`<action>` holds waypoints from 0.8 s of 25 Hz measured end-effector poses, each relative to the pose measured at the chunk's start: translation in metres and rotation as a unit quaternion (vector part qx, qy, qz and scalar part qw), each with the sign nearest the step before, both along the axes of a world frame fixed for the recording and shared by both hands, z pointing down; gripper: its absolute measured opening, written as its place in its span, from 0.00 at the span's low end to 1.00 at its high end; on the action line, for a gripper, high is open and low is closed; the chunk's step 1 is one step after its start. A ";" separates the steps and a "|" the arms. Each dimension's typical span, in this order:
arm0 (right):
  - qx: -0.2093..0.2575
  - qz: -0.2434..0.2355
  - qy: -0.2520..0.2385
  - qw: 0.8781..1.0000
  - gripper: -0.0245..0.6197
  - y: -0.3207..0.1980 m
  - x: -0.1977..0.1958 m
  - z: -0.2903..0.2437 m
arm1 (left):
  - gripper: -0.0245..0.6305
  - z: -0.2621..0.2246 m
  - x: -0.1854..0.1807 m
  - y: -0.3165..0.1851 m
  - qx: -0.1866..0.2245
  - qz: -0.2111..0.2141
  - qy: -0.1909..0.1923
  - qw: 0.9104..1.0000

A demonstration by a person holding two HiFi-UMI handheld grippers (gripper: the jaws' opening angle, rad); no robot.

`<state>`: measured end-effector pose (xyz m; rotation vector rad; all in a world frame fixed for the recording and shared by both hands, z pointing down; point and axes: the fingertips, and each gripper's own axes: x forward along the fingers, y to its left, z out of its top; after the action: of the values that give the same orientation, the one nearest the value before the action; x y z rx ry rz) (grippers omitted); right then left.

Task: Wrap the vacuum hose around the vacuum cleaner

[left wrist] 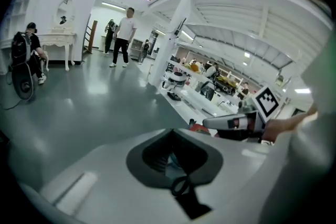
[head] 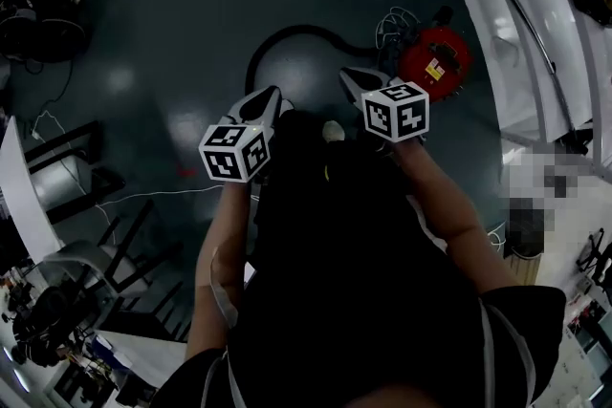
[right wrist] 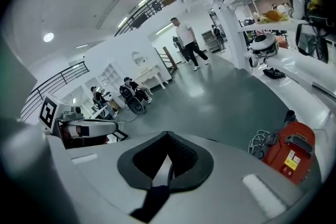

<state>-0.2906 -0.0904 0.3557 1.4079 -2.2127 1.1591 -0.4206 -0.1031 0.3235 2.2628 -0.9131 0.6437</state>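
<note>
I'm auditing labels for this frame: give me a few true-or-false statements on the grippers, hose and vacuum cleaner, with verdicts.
The left gripper is shut and empty. True.
The right gripper grips the black hose. False: it is shut on nothing; the hose lies on the floor.
The red vacuum cleaner stands on the floor. True.
The hose is wound round the vacuum cleaner. False: it arcs across the floor beside it.

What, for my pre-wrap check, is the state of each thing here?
left gripper: shut, holding nothing
right gripper: shut, holding nothing
vacuum hose: lying curved on the floor, not wrapped
vacuum cleaner: on the floor, untouched
</note>
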 end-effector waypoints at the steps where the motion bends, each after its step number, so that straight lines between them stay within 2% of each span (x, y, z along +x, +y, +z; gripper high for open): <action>1: -0.002 0.007 0.001 1.000 0.03 -0.003 0.003 0.002 | 0.05 0.003 0.005 -0.005 -0.004 0.012 0.003 1.000; 5: -0.011 0.039 0.006 0.999 0.03 -0.012 0.010 0.008 | 0.05 0.012 0.021 -0.021 -0.021 0.058 0.010 0.998; 11: -0.034 0.112 0.006 0.993 0.03 -0.023 0.015 0.018 | 0.05 0.019 0.029 -0.053 -0.042 0.134 0.010 0.990; 20: -0.062 0.193 0.011 0.979 0.03 -0.049 0.000 0.033 | 0.05 0.037 0.023 -0.104 -0.077 0.225 0.025 0.971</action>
<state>-0.2910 -0.1394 0.3886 1.8384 -1.8628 1.3658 -0.3972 -0.2067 0.3604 2.3429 -0.3064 0.8166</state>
